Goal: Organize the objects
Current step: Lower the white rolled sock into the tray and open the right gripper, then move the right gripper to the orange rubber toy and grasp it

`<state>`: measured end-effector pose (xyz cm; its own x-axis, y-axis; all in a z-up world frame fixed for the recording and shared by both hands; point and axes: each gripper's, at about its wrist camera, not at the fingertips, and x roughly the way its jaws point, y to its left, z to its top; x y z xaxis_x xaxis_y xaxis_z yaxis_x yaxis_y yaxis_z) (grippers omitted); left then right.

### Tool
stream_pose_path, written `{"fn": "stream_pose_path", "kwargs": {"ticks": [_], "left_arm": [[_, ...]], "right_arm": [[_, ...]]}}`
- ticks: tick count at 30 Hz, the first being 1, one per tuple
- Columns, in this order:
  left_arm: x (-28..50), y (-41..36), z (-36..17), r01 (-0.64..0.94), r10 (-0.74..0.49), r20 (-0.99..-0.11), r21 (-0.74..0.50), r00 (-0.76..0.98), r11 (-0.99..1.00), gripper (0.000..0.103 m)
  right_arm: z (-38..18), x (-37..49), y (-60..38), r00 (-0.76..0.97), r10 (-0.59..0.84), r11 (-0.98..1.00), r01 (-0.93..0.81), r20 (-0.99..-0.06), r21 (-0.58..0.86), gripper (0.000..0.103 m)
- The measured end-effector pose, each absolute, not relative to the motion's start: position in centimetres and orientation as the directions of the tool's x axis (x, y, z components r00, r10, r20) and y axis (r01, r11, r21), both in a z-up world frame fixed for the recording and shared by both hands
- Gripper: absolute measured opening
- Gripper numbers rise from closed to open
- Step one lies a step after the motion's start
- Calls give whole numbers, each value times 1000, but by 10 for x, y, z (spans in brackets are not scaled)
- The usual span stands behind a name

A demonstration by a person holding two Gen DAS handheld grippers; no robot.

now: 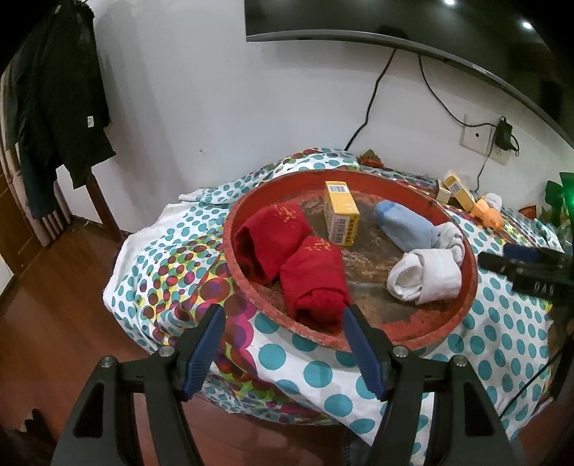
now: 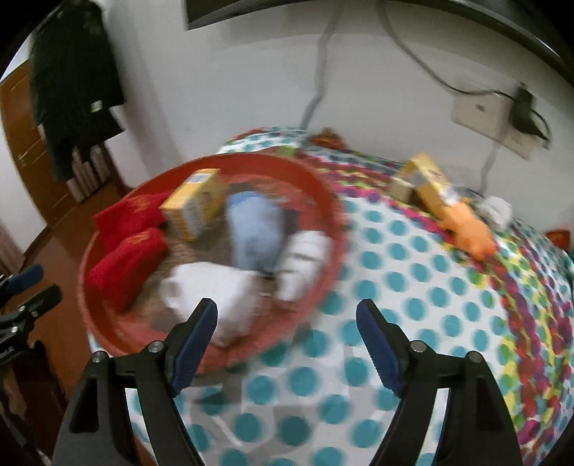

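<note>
Both hand-held grippers, left [image 1: 281, 310] and right [image 2: 287, 306], gape empty; blurred white sock [image 2: 215, 297] probably lies in red tray [image 2: 323, 193].

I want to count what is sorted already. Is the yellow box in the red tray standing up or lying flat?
Standing up. The yellow box rests on its small end on the floor of the red tray, barcode top upward, between the red and blue sock rolls.

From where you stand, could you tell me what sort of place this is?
Probably a room in a home: a wall-mounted television, dark clothes hanging by a wooden door, and a table under a polka-dot cloth.
</note>
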<state>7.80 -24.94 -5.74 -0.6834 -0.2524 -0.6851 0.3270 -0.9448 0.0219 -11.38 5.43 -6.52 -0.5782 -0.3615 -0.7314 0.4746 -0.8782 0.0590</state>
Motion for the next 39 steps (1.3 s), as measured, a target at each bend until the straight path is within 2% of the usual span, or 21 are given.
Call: {"fn": "stream_pose_path", "kwargs": {"ticks": [7,15,25,31,35,38,39], "left_arm": [[73,-234,-62,298,-258,-688,63,-678,-952,70],[67,-219,-71,267,-269,-698,114,-663,-957,70],[56,-204,-62,230,-220,-719,85,-660,-969,70],[28,-177,-53,163,-250,-719,190,-648,-968,70],[8,-158,-45,107,-216,-720,194,-660,-975,70],[-13,-140,-40,68,-183,-723,186,-666,-980,70],[-20,-135,-39,56,-174,-723,185,-668,-981,70]], "right_arm": [[-71,-151,137,-633,-232,-951,308,-738,35,78],[-77,-194,185,-650,-178,-975,219,-739,43,78],[-91,-248,121,-626,-175,-947,317,-760,-43,78],[-104,-276,97,-611,-163,-943,326,-775,-59,78],[-113,-290,91,-604,-164,-936,345,-780,-70,78],[-118,-296,85,-609,-167,-921,376,-776,-97,70],[-120,-297,85,-604,-174,-917,387,-778,-95,64]]}}
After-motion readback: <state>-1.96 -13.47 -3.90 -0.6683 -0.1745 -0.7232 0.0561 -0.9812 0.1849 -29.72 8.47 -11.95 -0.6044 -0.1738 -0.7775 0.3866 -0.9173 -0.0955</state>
